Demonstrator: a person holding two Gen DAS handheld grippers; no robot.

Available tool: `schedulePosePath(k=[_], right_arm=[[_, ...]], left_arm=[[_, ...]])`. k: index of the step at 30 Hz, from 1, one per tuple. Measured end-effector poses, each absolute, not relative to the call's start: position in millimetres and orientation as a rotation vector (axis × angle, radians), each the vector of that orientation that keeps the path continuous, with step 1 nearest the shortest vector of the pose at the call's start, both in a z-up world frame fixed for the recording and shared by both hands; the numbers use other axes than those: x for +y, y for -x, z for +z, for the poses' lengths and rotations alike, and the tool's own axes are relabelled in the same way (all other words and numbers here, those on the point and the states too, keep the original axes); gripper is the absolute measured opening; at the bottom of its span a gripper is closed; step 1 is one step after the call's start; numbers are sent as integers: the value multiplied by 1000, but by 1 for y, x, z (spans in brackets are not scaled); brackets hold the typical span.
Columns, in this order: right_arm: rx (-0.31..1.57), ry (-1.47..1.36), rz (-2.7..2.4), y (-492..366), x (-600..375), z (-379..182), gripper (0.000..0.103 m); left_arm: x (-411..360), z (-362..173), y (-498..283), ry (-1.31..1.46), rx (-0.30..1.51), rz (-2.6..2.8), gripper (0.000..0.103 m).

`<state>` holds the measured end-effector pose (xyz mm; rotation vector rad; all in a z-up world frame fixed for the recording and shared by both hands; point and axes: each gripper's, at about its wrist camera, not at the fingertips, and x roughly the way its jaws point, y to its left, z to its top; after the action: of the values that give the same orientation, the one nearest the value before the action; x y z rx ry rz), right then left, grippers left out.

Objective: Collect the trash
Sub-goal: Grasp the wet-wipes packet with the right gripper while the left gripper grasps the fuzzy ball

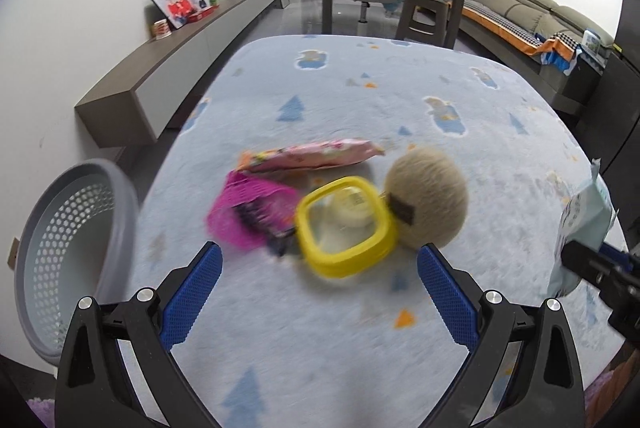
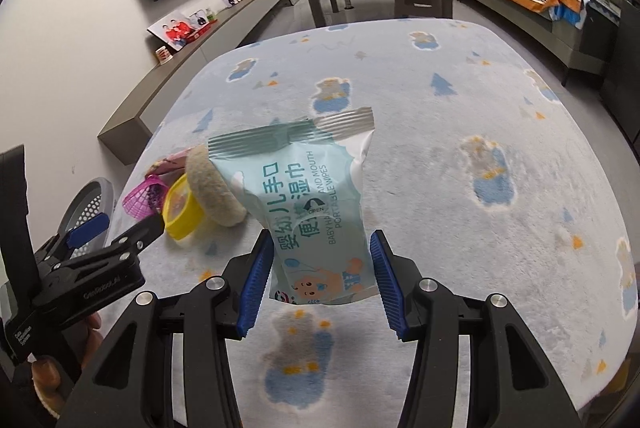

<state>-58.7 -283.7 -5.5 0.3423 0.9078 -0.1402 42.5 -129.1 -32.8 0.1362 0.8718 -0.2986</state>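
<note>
Here the wipes pack point(image 2: 320, 212) is clamped in the right gripper point(image 2: 320, 268) jaws; the left gripper point(image 1: 320, 292) is wide open, empty. The pack should be kept pinched until centred over the basket point(image 1: 68, 252).

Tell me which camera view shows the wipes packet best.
The right wrist view: the wipes packet fills the middle, its print readable, held between the right gripper pads. The left wrist view catches only a blurred pale edge at the far right.

Even, bright indoor light; soft shadow under the wipes packet point(image 2: 320, 212); left wrist view motion-blurred across the table point(image 1: 400, 100); right wrist view sharp; both views bowed, with dark corners.
</note>
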Motion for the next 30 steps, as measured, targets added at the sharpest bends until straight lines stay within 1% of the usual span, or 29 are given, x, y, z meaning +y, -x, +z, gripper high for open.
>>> schedulePosePath(k=[6, 14, 15, 16, 17, 19, 20, 24, 30], right_arm=[[894, -398, -160, 63, -307, -2, 48], [882, -422, -148, 67, -316, 3, 48], [880, -423, -148, 68, -316, 3, 48], [881, -423, -150, 68, -317, 3, 48], [883, -423, -152, 68, -317, 2, 48], [894, -429, -148, 68, -317, 0, 48], [899, -432, -145, 67, -317, -1, 48], [895, -436, -133, 66, -315, 1, 48], [887, -423, -110, 66, -310, 2, 48]], left_arm=[[-174, -31, -53, -183, 837, -330, 96], [-202, -43, -67, -225, 833, -313, 95], [-204, -43, -68, -230, 832, -310, 92], [-205, -44, -68, -230, 834, -312, 80], [-206, -45, -68, -230, 842, -314, 73], [-206, -48, -67, -221, 861, -328, 51], [-206, -48, -66, -215, 867, -343, 47], [-200, -43, -57, -209, 854, -357, 43], [-177, -20, -34, -185, 828, -376, 43]])
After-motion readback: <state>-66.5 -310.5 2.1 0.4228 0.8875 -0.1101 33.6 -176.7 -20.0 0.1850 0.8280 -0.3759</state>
